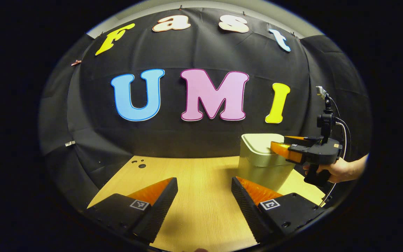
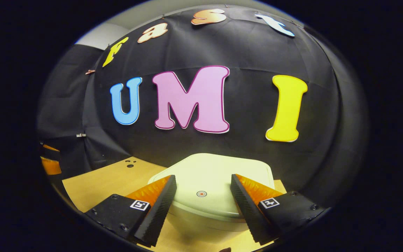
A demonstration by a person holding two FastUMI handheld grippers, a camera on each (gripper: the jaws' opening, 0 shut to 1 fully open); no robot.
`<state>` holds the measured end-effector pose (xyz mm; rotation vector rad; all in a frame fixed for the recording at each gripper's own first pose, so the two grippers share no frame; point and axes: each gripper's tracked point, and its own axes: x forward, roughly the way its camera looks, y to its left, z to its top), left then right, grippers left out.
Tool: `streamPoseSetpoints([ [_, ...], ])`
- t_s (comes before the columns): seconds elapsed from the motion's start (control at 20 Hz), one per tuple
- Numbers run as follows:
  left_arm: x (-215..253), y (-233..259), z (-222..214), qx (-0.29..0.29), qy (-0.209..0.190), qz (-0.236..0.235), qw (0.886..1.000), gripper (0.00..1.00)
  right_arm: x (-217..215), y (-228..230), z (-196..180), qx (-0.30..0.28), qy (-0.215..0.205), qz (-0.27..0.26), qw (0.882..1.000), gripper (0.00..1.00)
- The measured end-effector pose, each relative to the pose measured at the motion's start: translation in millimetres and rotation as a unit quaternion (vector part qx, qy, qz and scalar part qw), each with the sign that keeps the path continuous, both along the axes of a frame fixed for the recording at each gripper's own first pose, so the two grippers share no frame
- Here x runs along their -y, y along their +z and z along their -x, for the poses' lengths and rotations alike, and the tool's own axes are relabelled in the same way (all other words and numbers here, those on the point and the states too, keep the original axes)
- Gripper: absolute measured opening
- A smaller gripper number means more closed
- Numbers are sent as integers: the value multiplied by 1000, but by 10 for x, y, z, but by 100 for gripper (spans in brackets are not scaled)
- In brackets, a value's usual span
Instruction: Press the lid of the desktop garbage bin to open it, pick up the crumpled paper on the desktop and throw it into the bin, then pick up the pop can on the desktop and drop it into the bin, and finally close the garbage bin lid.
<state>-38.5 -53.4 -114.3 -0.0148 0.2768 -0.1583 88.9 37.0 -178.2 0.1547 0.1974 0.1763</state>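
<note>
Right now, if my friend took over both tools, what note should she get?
Left tool: open, empty, low over the wooden table.
Right tool: open, empty, hovering over the bin lid; a hand holds it beside the bin.
Bin: at the back right of the table, lid shut, round press mark between the right tool's fingers.
Done: can't tell from here; I can't spot paper or can.
Left: check that, then press the lid as needed.

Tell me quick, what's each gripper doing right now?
Left gripper: open, holding nothing, over the table.
Right gripper: open, holding nothing, just above the closed bin lid.
</note>
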Motion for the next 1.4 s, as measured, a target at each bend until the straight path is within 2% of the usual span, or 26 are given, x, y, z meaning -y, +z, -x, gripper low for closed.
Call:
streamPoseSetpoints([
  [0.1, -5, -17, 4, -1, 2, 3, 1000, 99, -62, 170, 68, 23, 16, 10, 1000, 98],
  [0.2, -46, -30, 11, 1, 4, -4, 1000, 99, -183, 279, 154, 32, 31, -2, 999, 97],
  [0.45, -172, -40, 45, 8, 12, -9, 1000, 98, -381, 441, 402, 23, 39, -41, 998, 95],
  [0.8, -300, -102, 67, 14, 17, 0, 1000, 99, -755, 648, 877, 15, 68, -41, 997, 95],
  [1.15, -469, -196, 89, 22, 2, -1, 1000, 99, -1156, 654, 1144, 7, 67, -54, 996, 95],
  [1.4, -474, -176, 118, 25, -2, -2, 1000, 99, -1214, 745, 1248, 15, 73, -55, 996, 96],
])
